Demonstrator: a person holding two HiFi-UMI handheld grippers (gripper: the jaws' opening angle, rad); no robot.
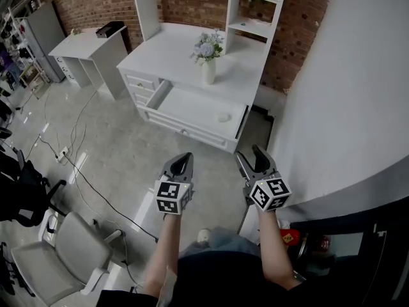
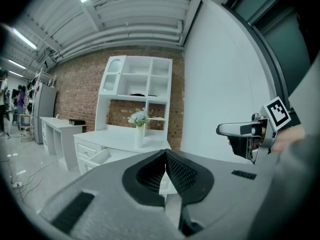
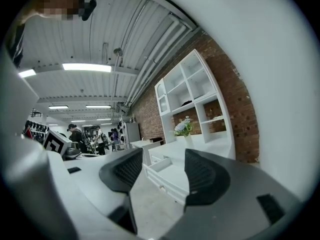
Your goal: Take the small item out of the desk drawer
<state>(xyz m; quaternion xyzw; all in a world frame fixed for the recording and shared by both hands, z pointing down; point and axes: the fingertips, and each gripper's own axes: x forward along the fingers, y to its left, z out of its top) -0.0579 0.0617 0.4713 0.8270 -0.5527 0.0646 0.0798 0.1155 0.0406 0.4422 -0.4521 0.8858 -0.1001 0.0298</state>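
White and small, rounded as far as we can make out, the small item (image 1: pixel 223 117) lies on the bottom of the drawer (image 1: pixel 186 105), toward its right end and a little back from the front panel. Nothing else shows in the drawer with it. The drawer stands pulled well out from the front of the white table (image 1: pixel 167 55), on whose top a vase of flowers (image 1: pixel 208 68) stands farther back, just left of the shelf unit. A brick wall runs behind, and a pale wall panel (image 1: pixel 345 107) closes off the right side.

Both tools are on our near side of the table, over the bare floor and well apart from the drawer. Our right claw (image 1: pixel 250 153) has its jaws spread wide with nothing between them, and its own view looks along them toward the open drawer. Our left claw (image 1: pixel 185 157) has its jaws pressed together, empty, beside the right one.

We judge the opening step done and the reach for the item only about to start. The next move calls for carrying the right claw forward and down into the drawer's right end, jaws kept apart, then straddling the item before closing. It looks low and flat, so we would have to bring the tips right down to the drawer bottom, clear of the front panel.
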